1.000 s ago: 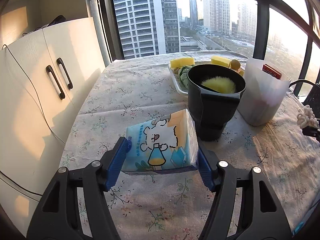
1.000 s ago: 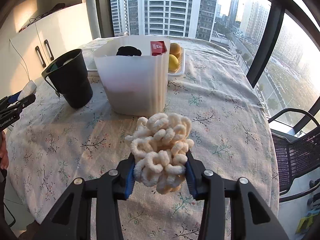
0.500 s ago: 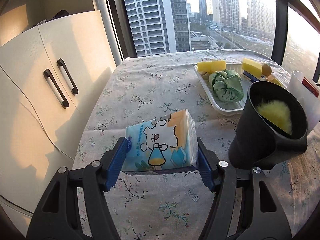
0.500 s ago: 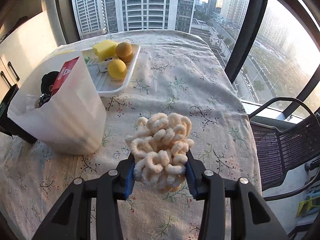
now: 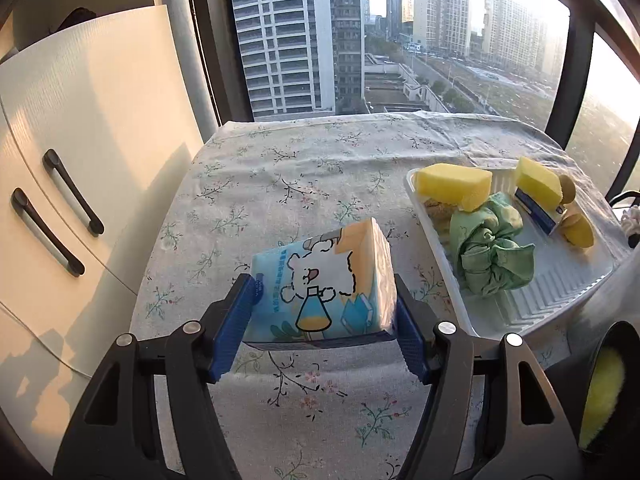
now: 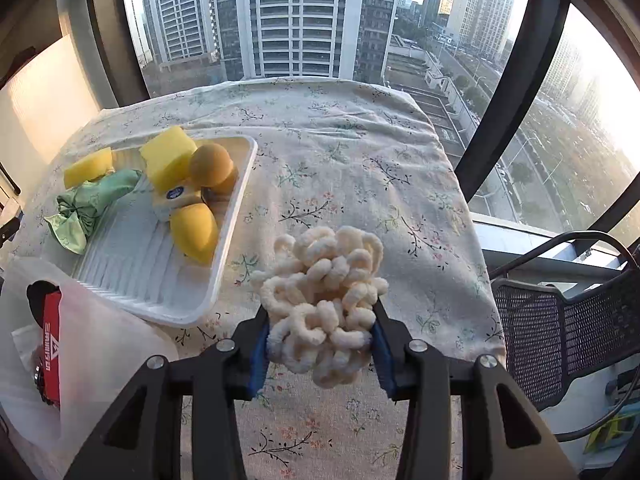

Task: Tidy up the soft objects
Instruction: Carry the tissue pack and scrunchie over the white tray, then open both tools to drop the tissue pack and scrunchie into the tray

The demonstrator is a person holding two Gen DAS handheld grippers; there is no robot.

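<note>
My left gripper [image 5: 322,320] is shut on a blue tissue pack [image 5: 322,286] with a cartoon bear, held above the floral tablecloth, left of the white tray [image 5: 560,292]. My right gripper [image 6: 320,340] is shut on a cream knotted chenille bundle [image 6: 324,296], held above the cloth just right of the tray [image 6: 132,276]. The tray holds yellow sponges [image 5: 454,186], a crumpled green cloth [image 5: 490,256] and yellow soft shapes [image 6: 194,230].
A black cup [image 5: 608,392] with a yellow fluffy item stands at the right edge of the left wrist view. A white bin [image 6: 92,356] with a red box stands front left in the right wrist view. A cabinet [image 5: 80,152] is on the left, a mesh chair [image 6: 560,332] on the right.
Both grippers have moved forward toward the window with their loads. The cup and the white bin have slid back to the frame edges, and the tray now lies close between the grippers.
</note>
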